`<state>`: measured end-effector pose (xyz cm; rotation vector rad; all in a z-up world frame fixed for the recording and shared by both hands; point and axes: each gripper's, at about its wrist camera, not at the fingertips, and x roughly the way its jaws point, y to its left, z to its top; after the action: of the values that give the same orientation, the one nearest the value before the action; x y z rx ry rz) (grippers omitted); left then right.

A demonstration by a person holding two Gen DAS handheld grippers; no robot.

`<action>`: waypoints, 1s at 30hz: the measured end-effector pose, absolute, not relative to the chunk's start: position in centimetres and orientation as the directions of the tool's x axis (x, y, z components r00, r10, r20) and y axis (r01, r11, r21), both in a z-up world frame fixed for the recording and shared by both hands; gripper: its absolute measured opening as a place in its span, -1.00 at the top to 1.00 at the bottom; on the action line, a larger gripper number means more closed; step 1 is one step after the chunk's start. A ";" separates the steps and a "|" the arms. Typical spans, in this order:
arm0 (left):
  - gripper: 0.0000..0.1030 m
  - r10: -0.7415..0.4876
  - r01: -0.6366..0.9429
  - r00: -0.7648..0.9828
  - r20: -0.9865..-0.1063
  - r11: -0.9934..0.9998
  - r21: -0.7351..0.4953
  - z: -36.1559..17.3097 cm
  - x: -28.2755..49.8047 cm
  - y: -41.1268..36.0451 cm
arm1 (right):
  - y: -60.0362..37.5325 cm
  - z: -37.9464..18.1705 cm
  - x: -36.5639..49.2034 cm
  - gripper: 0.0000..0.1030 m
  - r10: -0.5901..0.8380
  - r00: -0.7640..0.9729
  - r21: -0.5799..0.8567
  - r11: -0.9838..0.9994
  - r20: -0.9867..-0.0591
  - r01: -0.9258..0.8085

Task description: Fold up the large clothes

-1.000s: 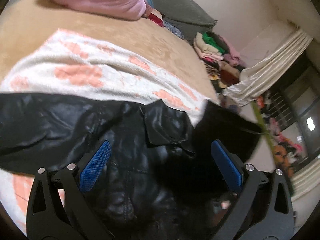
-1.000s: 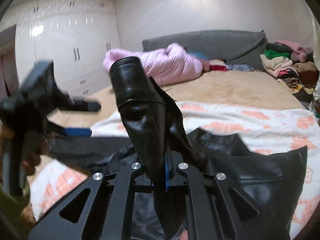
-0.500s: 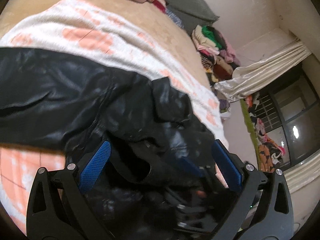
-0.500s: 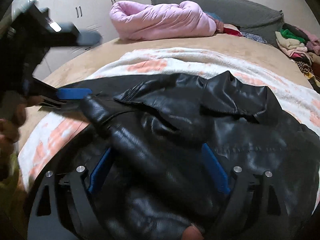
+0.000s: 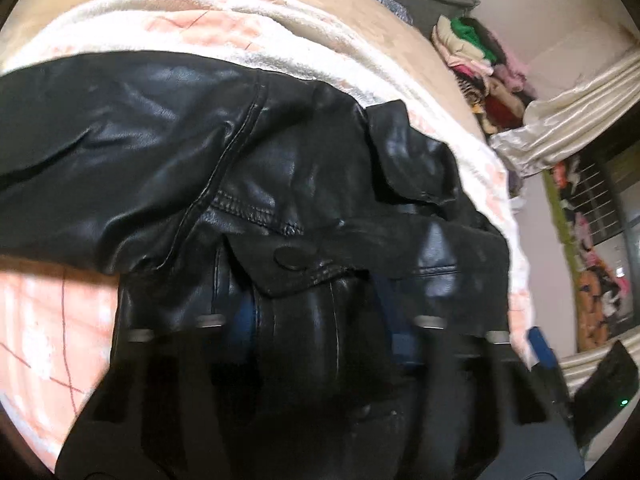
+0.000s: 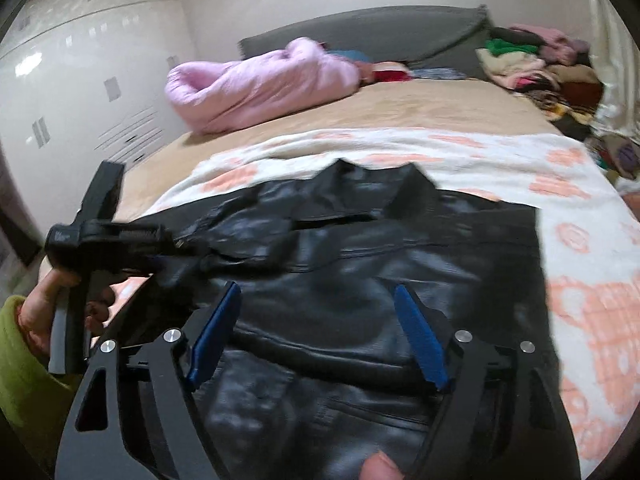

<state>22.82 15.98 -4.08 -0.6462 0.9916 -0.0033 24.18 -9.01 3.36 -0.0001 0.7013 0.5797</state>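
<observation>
The bed (image 6: 420, 108) fills the room, a white blanket with peach flowers (image 6: 520, 152) spread across its near half. On that blanket lies the black leather jacket (image 6: 360, 248), front up with its collar toward the headboard. One sleeve is laid across the chest, so I judge the fold barely begun: the other sleeve stretches out flat toward the left in the left wrist view, and the body has not been doubled over. Both of those steps look to be left.

The jacket is glossy and stiff-looking, creased in broad ridges, with stitched seams and a snap button (image 5: 293, 258) on a flap. It will probably hold a bend poorly and spring back unless pressed.

The left gripper (image 5: 320, 320) sits low against the jacket; its fingers have just been closing with a roll of leather between them, and they appear to clench it, though blur hides the contact. A hand (image 6: 60, 300) in a green sleeve carries it. The right gripper (image 6: 316, 328) hovers above the chest, fingers spread, nothing held; they have just been narrowing slightly.
</observation>
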 end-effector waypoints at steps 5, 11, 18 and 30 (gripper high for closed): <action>0.96 -0.321 -0.175 0.607 -0.727 0.838 -0.516 -0.8 22.3 14.1 | -13.1 3.9 25.3 -0.39 0.454 0.670 0.223 0.887 -0.588 -0.405; 0.96 -0.424 0.097 0.726 -0.541 0.843 -0.530 10.1 20.5 10.8 | -18.8 6.8 27.0 -0.37 0.388 0.753 0.298 0.918 -0.531 -0.263; 0.96 -0.318 0.085 0.760 -0.566 0.913 -0.399 11.5 22.6 13.5 | -20.0 8.9 29.7 -0.36 0.319 0.798 0.238 0.945 -0.512 -0.225; 0.91 -0.232 -0.096 0.644 -0.729 0.921 -0.378 -1.6 23.5 18.7 | -14.7 1.6 37.4 0.05 0.297 0.639 0.160 0.951 -0.710 -0.265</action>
<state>23.48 18.71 -1.64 -0.4055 0.8745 -0.0802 37.40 -14.72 1.62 0.0428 0.8175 0.3207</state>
